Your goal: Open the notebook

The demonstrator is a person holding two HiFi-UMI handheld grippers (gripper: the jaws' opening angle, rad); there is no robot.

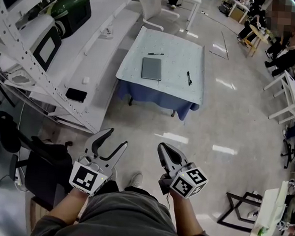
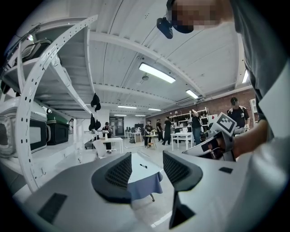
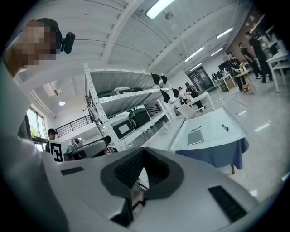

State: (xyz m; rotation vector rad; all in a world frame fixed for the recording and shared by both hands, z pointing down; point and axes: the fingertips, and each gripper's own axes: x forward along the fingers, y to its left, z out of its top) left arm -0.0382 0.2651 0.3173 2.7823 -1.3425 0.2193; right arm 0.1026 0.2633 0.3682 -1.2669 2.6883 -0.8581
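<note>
A closed grey notebook [image 1: 152, 68] lies flat on a table with a pale cloth [image 1: 197, 53], far ahead across the floor. One black pen [image 1: 155, 54] lies behind it and another [image 1: 189, 78] to its right. Both grippers are held close to the person's body, well short of the table. My left gripper [image 1: 117, 139] stands open with nothing between its fingers; the left gripper view frames the table [image 2: 136, 170] between its jaws [image 2: 147, 170]. My right gripper [image 1: 162, 148] is shut and empty. The right gripper view shows the notebook [image 3: 195, 137] beyond its tips [image 3: 142, 152].
A white shelving rack [image 1: 35, 72] with dark cases runs along the left, beside a white bench holding a black phone [image 1: 76, 95]. A white chair [image 1: 154, 9] stands behind the table. People and white tables [image 1: 290, 99] fill the right side. Glossy floor separates me from the table.
</note>
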